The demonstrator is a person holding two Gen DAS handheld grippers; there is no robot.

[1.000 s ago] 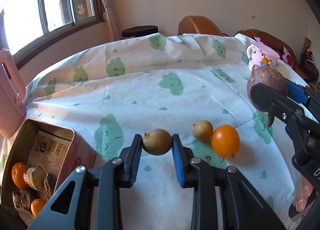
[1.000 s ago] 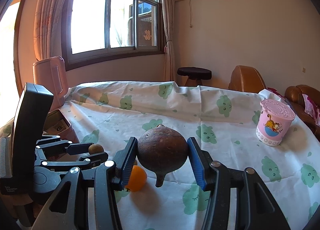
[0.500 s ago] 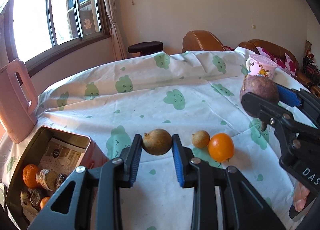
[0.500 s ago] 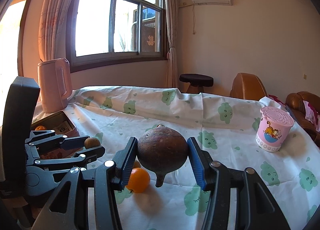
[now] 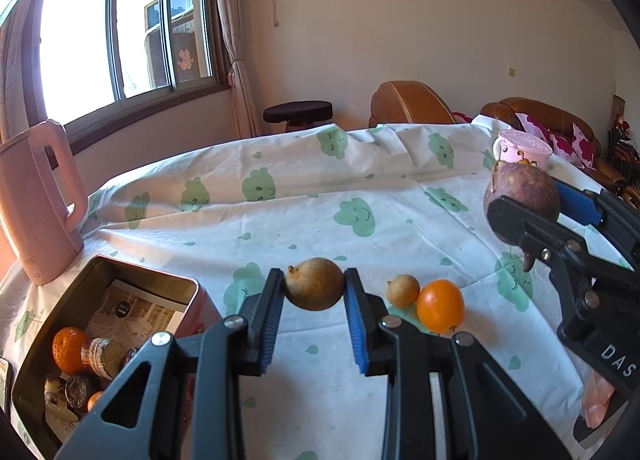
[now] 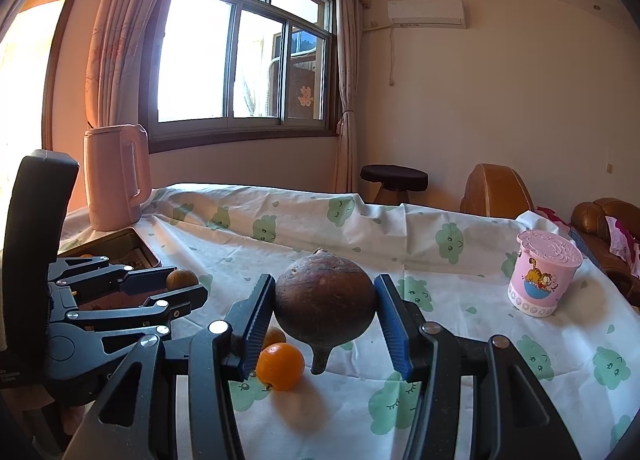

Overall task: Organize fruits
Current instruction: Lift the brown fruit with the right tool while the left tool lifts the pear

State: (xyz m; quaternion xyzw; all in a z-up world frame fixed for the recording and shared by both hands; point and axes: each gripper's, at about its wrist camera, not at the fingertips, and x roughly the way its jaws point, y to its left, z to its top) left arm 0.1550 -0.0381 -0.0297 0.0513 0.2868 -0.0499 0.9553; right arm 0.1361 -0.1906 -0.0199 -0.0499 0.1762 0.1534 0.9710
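Left tongs [image 5: 314,294]: I am clamping a small brown fruit [image 5: 314,283] between the blue pads, holding it clear of the desk.
Right tongs [image 6: 325,314]: I am gripping a big dark round fruit [image 6: 325,302] with a stub pointing down, the pads pressing on both its sides.
Desk [image 5: 360,196]: it is wearing a white cloth printed with green clouds.
Loose fruit: an orange one [image 5: 440,310] is lying on the cloth, touching a smaller brown one [image 5: 403,291] just beside it.
Tin [image 5: 44,340]: an open pink box is sitting at the left edge, holding an orange fruit [image 5: 69,349] and other small things over a printed sheet.
Kettle [image 5: 38,200]: a pink jug is standing behind the tin.
Cup [image 6: 540,272]: a pink lidded cup is standing far right, well apart from the fruit.
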